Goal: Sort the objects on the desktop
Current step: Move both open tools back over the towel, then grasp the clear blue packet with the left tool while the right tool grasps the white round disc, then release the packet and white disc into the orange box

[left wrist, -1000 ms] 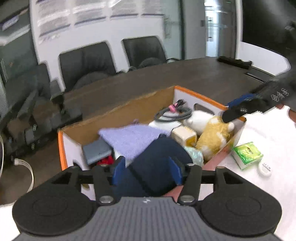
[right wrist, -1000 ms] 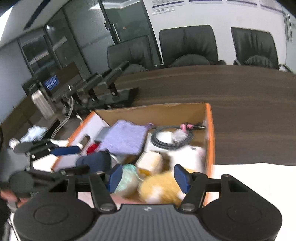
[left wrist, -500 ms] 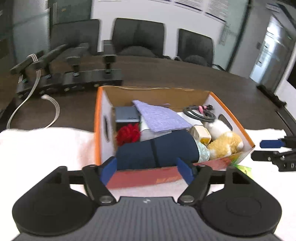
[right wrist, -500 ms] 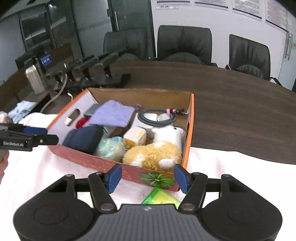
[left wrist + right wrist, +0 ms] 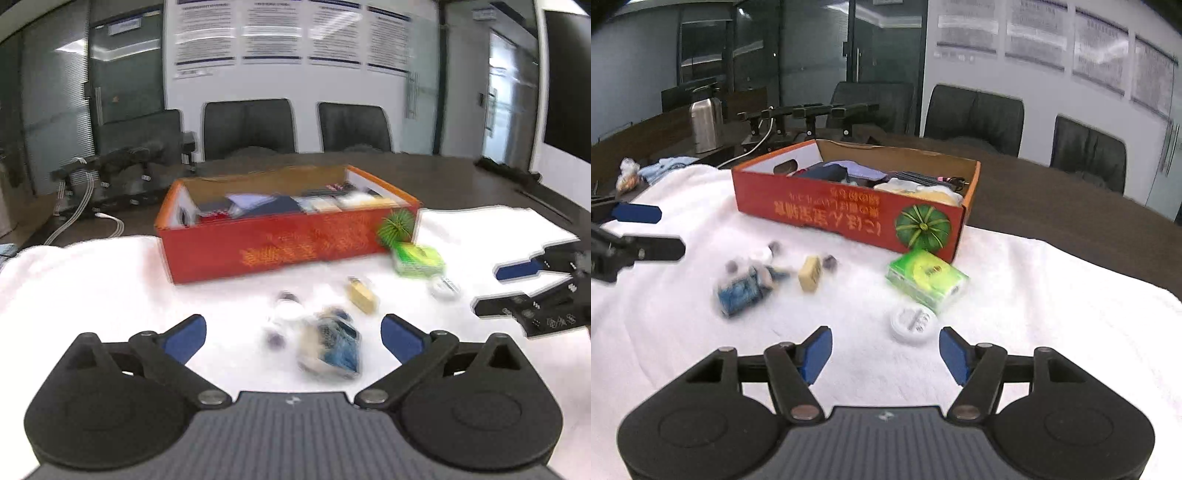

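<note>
Sitting toward the far edge of the white cloth (image 5: 1052, 295) that covers the near end of the desk (image 5: 1052, 199), the orange cardboard box (image 5: 849, 214) is crowded with things: a purple cloth, a dark pouch, a coiled cable and something pale and plush. Just beside its near right corner lies a green tissue pack (image 5: 925, 277). Nearer still is a small white round lid (image 5: 912, 321), and to the left of these a tan block (image 5: 810, 273) and a blurred blue packet (image 5: 742, 291) rest on the cloth, with a few small dark bits around them.

Over the blue packet, the left gripper (image 5: 291, 338) hangs with its jaws spreading wider and nothing between the pads; the packet lies on the cloth below. Above the cloth just short of the white lid, the right gripper (image 5: 886, 350) holds its jaws apart, gripping nothing.

Beyond the box, black chairs (image 5: 975, 118) line the far edge of the desk, and a steel kettle (image 5: 706, 123) stands at the far left.
</note>
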